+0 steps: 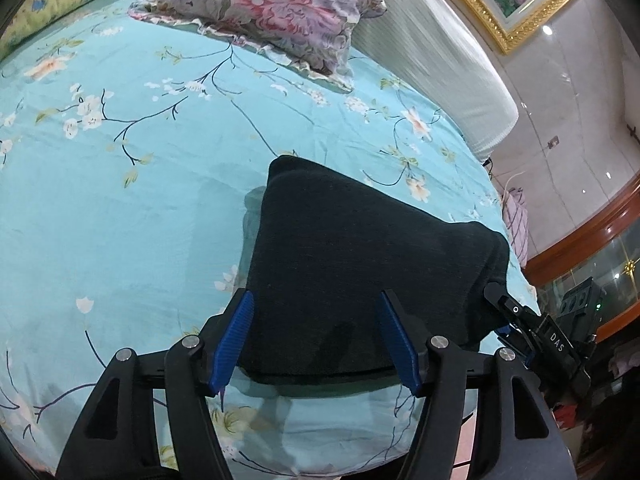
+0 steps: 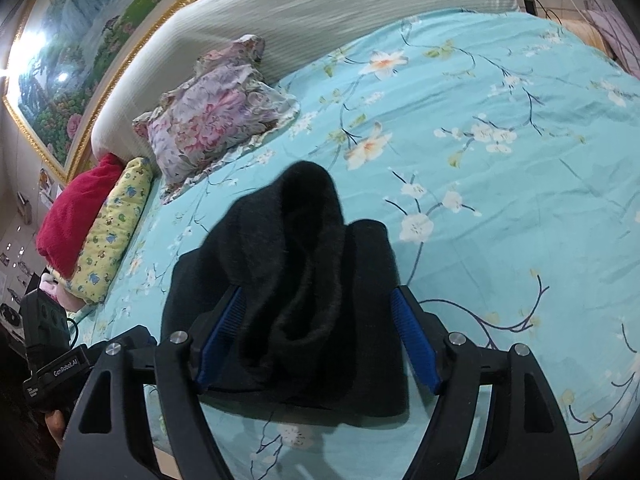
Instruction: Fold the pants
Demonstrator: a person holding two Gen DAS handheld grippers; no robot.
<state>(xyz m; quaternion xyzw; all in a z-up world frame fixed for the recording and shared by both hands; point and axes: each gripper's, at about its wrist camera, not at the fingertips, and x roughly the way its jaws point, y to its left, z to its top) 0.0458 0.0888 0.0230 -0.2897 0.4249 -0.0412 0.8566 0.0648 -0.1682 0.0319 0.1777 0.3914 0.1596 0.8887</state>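
Black pants lie folded into a thick bundle on the teal floral bed sheet, near the bed's front edge. My left gripper is open, its blue pads standing either side of the bundle's near edge without pressing it. At the bundle's right corner are the right gripper's fingers. In the right wrist view the pants form a bunched, rolled heap. My right gripper is open and straddles the heap's near end, with cloth between the wide jaws. The left gripper's body shows at the lower left.
A purple floral pillow lies by the pale headboard. A yellow pillow and a red blanket sit at the far side of the bed. The sheet is bare to the right of the pants.
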